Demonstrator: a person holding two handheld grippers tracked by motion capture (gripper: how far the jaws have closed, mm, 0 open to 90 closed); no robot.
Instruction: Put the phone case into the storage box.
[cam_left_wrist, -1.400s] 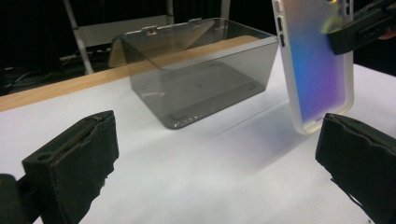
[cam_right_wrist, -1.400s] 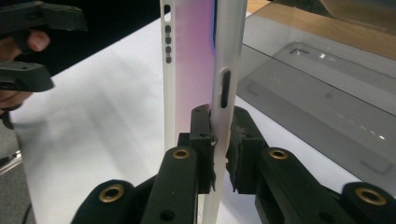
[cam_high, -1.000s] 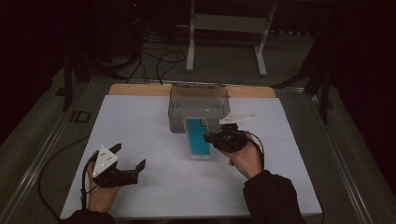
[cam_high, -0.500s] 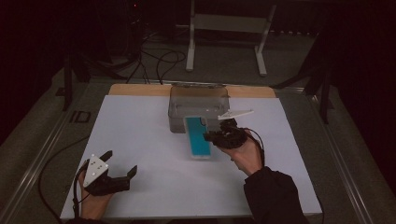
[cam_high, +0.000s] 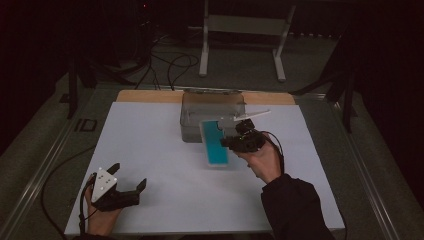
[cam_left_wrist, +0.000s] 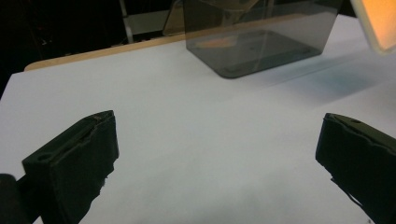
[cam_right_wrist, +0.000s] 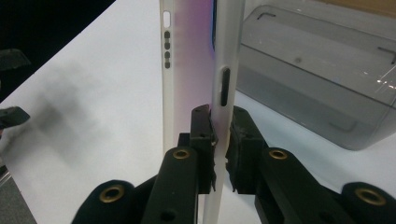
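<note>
Dark all around this room, cables snaking over the floor behind, and a white sheet (cam_high: 165, 150) spread across the table under the light, with a strip of bare wood showing at its far edge. Right at the back middle of that sheet sits a clear smoky plastic box (cam_high: 212, 107), open at the top, and up against its near wall is a phone case (cam_high: 214, 145), teal across its face from above, white along its rim. It's on a tilt, one end up by the box, the other down on the sheet nearer the person. Now look at the right gripper (cam_high: 231, 143): it comes in from the right side, hand underneath, and the jaws are pinched nearly together on the case's thin white side wall. In the right gripper view you see that wall (cam_right_wrist: 224, 79) running straight up between the two black pads, button slot just above them, the opposite wall (cam_right_wrist: 168, 74) standing parallel to its left, the box just beyond on the right. Over at the near left corner, well apart from all that, the left gripper (cam_high: 131, 176) rests low by the sheet in the person's hand, jaws spread wide, nothing between them, just bare white paper (cam_left_wrist: 210, 154) in the gap.
</note>
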